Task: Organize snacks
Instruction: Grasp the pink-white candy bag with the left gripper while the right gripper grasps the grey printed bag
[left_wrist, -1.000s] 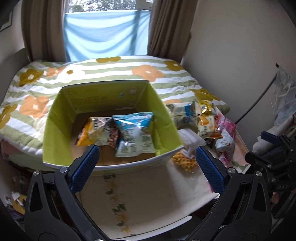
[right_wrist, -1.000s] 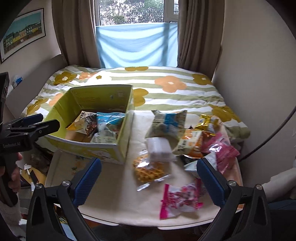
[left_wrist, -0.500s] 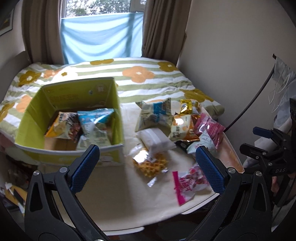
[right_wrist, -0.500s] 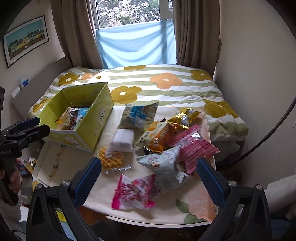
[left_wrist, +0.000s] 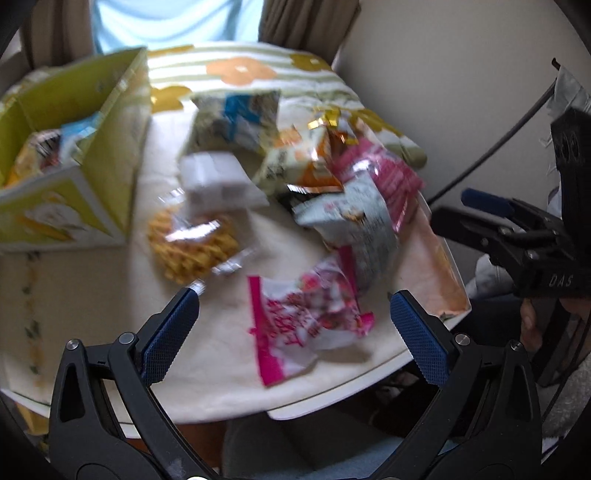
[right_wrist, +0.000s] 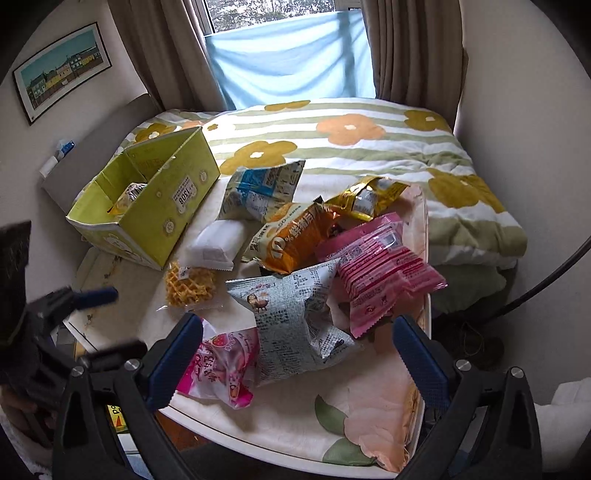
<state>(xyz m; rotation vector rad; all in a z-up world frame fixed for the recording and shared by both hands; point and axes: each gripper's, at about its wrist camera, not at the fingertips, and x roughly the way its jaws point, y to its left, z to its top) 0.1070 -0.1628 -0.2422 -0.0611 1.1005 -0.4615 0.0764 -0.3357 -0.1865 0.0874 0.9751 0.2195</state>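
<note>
Both sets of tongs hang wide apart and grip nothing. The left tongs (left_wrist: 293, 321) frame the pink strawberry packet (left_wrist: 299, 321) near the counter's (left_wrist: 221, 373) front edge; the right tongs (right_wrist: 297, 349) straddle the grey printed bag (right_wrist: 295, 317). I'd say the step is picking 1 loose snack for the green box (right_wrist: 162, 221), which already holds a few. Best to pinch the pink packet by its crimped seam, since it looks slippery and lies close to the rim. The pile crowds the counter's right side; bare cloth in front of the box leaves room to swing across past the waffle pack (right_wrist: 190, 284).
</note>
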